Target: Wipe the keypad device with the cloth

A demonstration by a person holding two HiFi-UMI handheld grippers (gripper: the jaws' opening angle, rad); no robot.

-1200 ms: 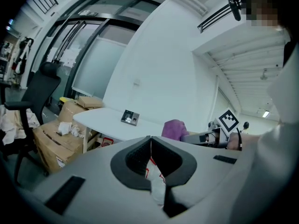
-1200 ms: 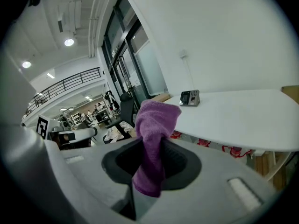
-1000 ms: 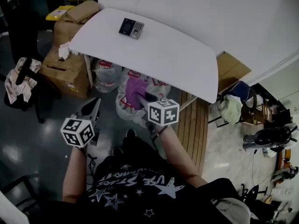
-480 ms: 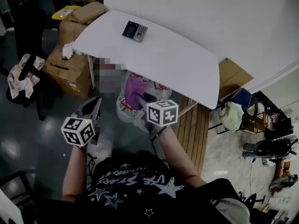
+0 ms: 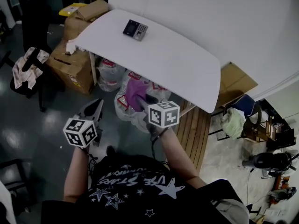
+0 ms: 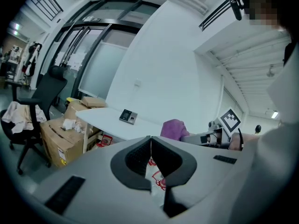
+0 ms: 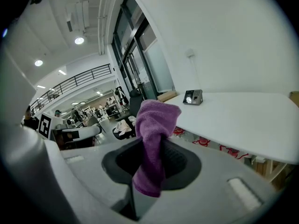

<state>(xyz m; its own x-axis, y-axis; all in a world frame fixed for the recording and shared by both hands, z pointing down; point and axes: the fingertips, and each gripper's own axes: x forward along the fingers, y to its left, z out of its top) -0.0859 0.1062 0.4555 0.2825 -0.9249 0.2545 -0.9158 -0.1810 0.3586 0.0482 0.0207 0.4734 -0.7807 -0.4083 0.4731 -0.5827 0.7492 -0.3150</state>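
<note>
1. The right gripper [image 7: 152, 148] has its jaws clenched on the purple cloth [image 7: 156, 120], which stands up out of them.
2. The left gripper [image 6: 150, 143] has its jaws pressed together, empty.
3. The keypad device [image 7: 193, 97] lies on the white desk [image 7: 243, 120], well ahead of both jaws.

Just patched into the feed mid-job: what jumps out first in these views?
The purple cloth stands out most, clamped in the right gripper and sticking up past its jaws. Next is the small dark keypad device, lying alone near the far left corner of the white table, well away from both grippers. The left gripper is shut with nothing in it.
</note>
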